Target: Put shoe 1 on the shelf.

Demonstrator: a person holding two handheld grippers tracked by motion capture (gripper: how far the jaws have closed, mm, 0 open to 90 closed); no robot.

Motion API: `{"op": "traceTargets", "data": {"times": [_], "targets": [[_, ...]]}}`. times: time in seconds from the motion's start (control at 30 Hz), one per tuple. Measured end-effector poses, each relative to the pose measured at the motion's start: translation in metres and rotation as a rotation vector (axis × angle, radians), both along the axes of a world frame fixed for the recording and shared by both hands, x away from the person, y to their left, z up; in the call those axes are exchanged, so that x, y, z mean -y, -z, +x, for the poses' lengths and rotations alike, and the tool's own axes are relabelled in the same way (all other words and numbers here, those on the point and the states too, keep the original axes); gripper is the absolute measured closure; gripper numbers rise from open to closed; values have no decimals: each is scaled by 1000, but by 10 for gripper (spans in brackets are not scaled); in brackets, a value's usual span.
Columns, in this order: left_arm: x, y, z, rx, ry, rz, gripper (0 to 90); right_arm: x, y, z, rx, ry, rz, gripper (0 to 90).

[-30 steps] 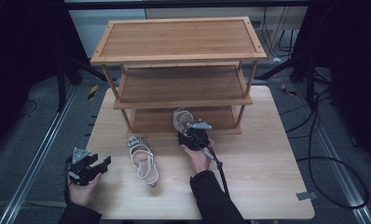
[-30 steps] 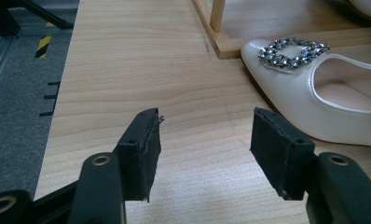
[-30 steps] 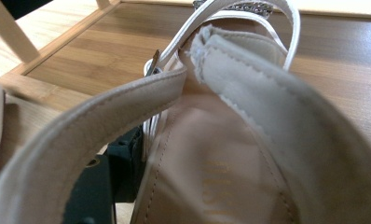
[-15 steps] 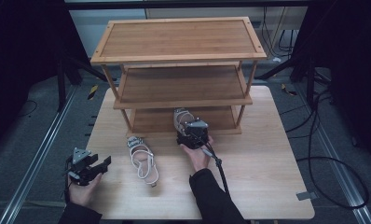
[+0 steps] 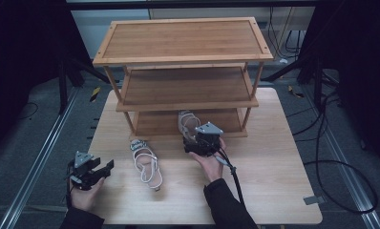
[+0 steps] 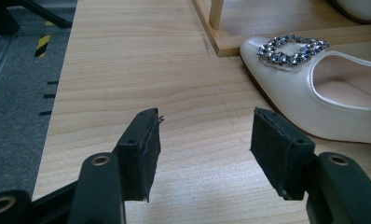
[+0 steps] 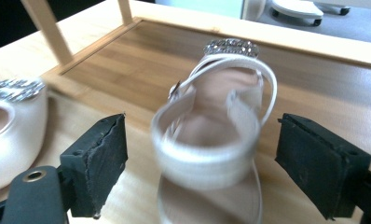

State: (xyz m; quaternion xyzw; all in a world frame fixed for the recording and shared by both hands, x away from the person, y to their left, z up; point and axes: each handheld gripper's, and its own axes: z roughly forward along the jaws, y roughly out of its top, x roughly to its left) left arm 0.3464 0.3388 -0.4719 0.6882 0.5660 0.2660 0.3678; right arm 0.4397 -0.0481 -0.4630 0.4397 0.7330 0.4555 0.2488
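White leather, the shoe (image 7: pixel 211 135) lies toe-first on the rack's bottom shelf (image 5: pixel 159 125), at twelve o'clock from our right gripper (image 7: pixel 202 163), whose jaws have just been opening, no longer pressing it. Our left gripper (image 6: pixel 204 154) waits open beside the second shoe (image 6: pixel 314 98).

White shoes (image 5: pixel 146 164) with silver buckles (image 6: pixel 291 50); tan wooden rack (image 5: pixel 183 45); black claws (image 7: pixel 200 168).
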Motion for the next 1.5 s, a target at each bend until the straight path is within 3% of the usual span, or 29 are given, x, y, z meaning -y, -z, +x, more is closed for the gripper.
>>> {"op": "traceTargets", "data": {"times": [0.1,0.23,0.33,0.6,0.87,1.2,1.27,1.5], "targets": [[0,0,0,2,0,1,411,6,4,-13,1,-14,-8,213],[1,0,0,-1,1,3,411,14,16,-26,-38,-26,3,259],[1,0,0,-1,0,4,411,17,25,-31,-57,-33,0,347],[1,0,0,-2,1,3,417,13,41,-26,-107,-44,-28,553],[1,0,0,-1,3,3,424,9,45,-13,-124,-2,-42,736],[0,0,0,-1,2,2,428,7,46,-10,-105,-1,-31,785],[0,0,0,-1,2,2,429,4,44,-10,-102,-6,-13,785],[0,0,0,0,0,-4,429,-9,32,-3,-69,-17,-16,783]]}}
